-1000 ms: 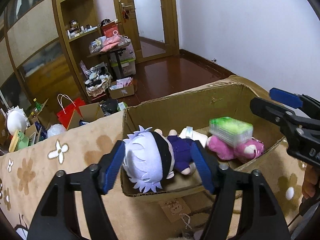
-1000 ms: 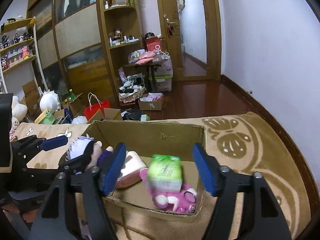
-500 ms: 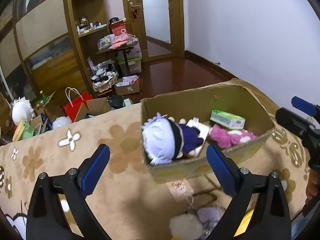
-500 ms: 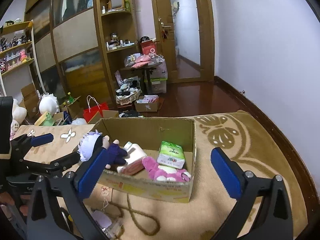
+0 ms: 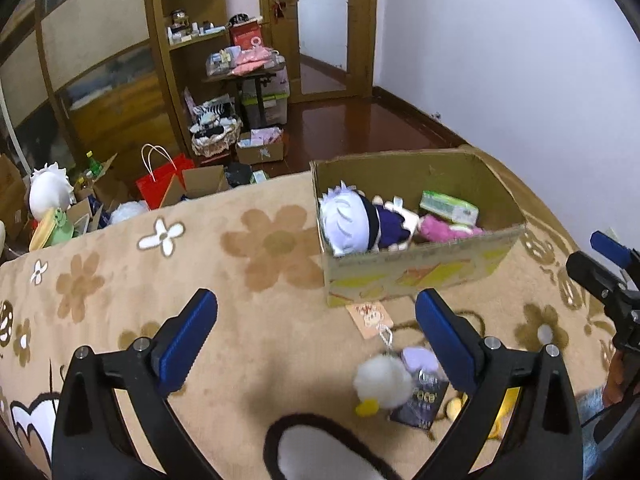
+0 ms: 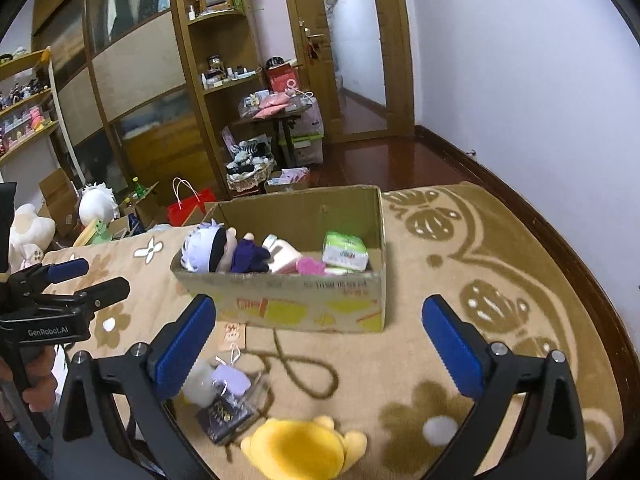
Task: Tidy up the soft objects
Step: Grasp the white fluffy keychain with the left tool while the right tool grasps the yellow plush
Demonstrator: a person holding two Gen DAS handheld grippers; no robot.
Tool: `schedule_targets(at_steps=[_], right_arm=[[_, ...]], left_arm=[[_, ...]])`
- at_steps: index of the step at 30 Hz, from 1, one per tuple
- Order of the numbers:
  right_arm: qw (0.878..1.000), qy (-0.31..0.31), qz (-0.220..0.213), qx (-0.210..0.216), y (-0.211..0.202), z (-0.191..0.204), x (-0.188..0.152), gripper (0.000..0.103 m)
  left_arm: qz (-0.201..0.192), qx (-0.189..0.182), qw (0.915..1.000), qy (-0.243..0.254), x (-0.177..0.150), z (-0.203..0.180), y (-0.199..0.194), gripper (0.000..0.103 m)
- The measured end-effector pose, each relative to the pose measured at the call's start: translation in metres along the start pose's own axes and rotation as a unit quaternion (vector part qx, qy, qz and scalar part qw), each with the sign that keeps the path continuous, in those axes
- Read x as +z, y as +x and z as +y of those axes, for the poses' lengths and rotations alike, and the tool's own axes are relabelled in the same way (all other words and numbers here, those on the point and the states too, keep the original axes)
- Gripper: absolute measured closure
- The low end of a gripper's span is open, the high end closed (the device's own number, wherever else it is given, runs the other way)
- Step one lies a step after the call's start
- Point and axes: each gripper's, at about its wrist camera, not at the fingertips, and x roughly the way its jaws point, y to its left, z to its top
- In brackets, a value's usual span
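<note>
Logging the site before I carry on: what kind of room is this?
Probably a lived-in bedroom or spare room at home: a flower-patterned blanket underfoot, wooden shelving crowded with small items, and a wooden door opening onto a hallway.

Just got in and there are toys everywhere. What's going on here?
Someone is sorting soft things into a cardboard box on the rug, using a hand-held gripper in each hand. The left gripper and right gripper are both open and empty. The white-haired plush doll and tissue pack are boxed; a yellow plush lies outside.
</note>
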Motion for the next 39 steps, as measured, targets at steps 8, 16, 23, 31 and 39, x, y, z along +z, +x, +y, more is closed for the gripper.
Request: schedule_targets(at_steps=[8, 16, 23, 31, 39], right_arm=[[1.0, 0.004, 0.028, -0.005, -0.002, 0.002, -0.022, 0.0], [0.998, -0.002, 0.058, -0.004, 0.015, 0.006, -0.04, 0.0], [0.996, -0.003, 0.089, -0.001, 0.034, 0.008, -0.052, 0.0], [0.992, 0.013, 0.129, -0.001, 0.051, 0.001, -0.06, 0.0], [0.983, 0.027, 0.179, 0.0, 0.07, -0.004, -0.072, 0.0]], left_arm=[[0.045, -0.02, 0.9987, 0.016, -0.015, -0.008, 0.013, 0.004], [0.101, -0.037, 0.9939, 0.025, -0.025, -0.015, 0.042, 0.004], [0.154, -0.056, 0.986, 0.03, -0.037, -0.025, 0.066, 0.004], [0.212, -0.076, 0.9733, 0.047, -0.052, -0.038, 0.088, 0.004], [0.251, -0.066, 0.9639, 0.059, -0.062, -0.043, 0.108, 0.005]])
